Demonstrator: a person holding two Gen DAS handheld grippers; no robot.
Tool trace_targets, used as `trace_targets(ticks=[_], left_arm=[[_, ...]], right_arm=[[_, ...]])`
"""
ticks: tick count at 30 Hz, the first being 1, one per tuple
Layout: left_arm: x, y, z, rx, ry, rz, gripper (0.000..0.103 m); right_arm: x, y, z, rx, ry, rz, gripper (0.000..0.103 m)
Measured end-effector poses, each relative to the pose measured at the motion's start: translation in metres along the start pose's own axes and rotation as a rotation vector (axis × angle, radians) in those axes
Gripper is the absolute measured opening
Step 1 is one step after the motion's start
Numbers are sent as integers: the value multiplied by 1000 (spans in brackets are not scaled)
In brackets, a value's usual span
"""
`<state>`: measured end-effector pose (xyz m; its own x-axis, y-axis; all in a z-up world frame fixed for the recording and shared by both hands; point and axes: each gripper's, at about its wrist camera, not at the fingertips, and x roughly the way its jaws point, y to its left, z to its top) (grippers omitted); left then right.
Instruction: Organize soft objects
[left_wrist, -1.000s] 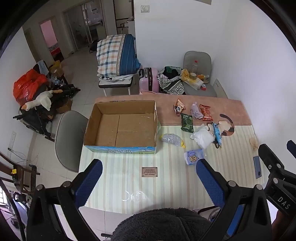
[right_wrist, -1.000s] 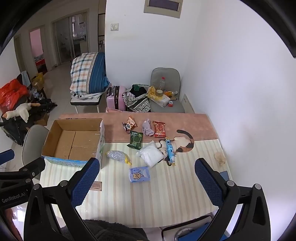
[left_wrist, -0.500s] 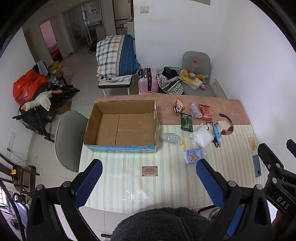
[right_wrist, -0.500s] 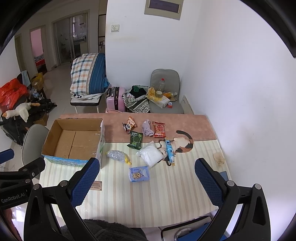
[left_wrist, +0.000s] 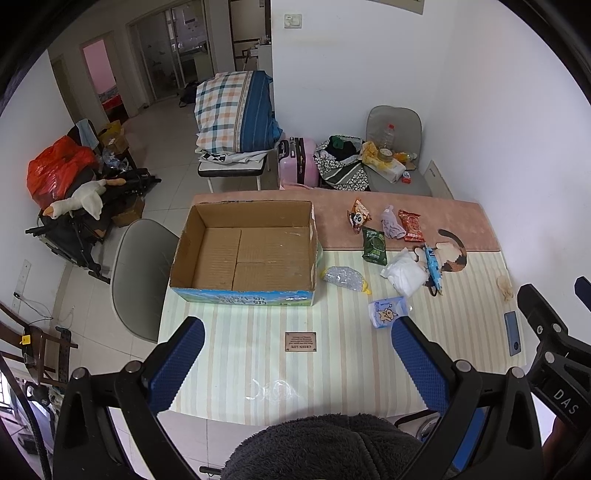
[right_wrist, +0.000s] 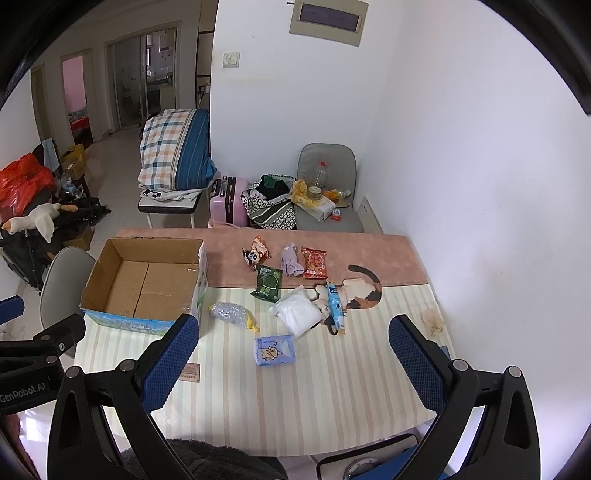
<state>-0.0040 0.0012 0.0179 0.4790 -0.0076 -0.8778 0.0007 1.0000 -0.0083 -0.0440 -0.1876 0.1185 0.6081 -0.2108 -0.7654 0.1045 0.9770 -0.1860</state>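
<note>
An open, empty cardboard box (left_wrist: 243, 254) (right_wrist: 147, 284) stands on the left of the striped table (left_wrist: 332, 369). To its right lie soft items: a blue tissue pack (left_wrist: 387, 312) (right_wrist: 275, 350), a white bag (left_wrist: 405, 271) (right_wrist: 298, 312), a clear crumpled bag (left_wrist: 343, 277) (right_wrist: 229, 314), a green packet (left_wrist: 374, 242) (right_wrist: 267, 282), a lilac sock (left_wrist: 391, 226) (right_wrist: 290, 260), red (left_wrist: 412, 225) and orange (left_wrist: 357, 218) snack packets. My left gripper (left_wrist: 297, 365) and right gripper (right_wrist: 291, 362) are both open and empty, high above the table's near edge.
A blue tube (left_wrist: 432, 267) lies on a cat-shaped print. A phone (left_wrist: 512, 332) and a crumpled tissue (left_wrist: 505, 286) lie at the table's right edge. A small label card (left_wrist: 300, 341) lies mid-table. A grey chair (left_wrist: 140, 273) stands left of the table.
Both views have shifted only slightly; nothing on the table has moved and both grippers stay open.
</note>
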Motion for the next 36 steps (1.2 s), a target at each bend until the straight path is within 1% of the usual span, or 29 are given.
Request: trace_targets(ticks=[36], left_arm=[[-9,4,5,-3,-10,-1,103]], right_arm=[[1,3,-1,-1,-22,3,103]])
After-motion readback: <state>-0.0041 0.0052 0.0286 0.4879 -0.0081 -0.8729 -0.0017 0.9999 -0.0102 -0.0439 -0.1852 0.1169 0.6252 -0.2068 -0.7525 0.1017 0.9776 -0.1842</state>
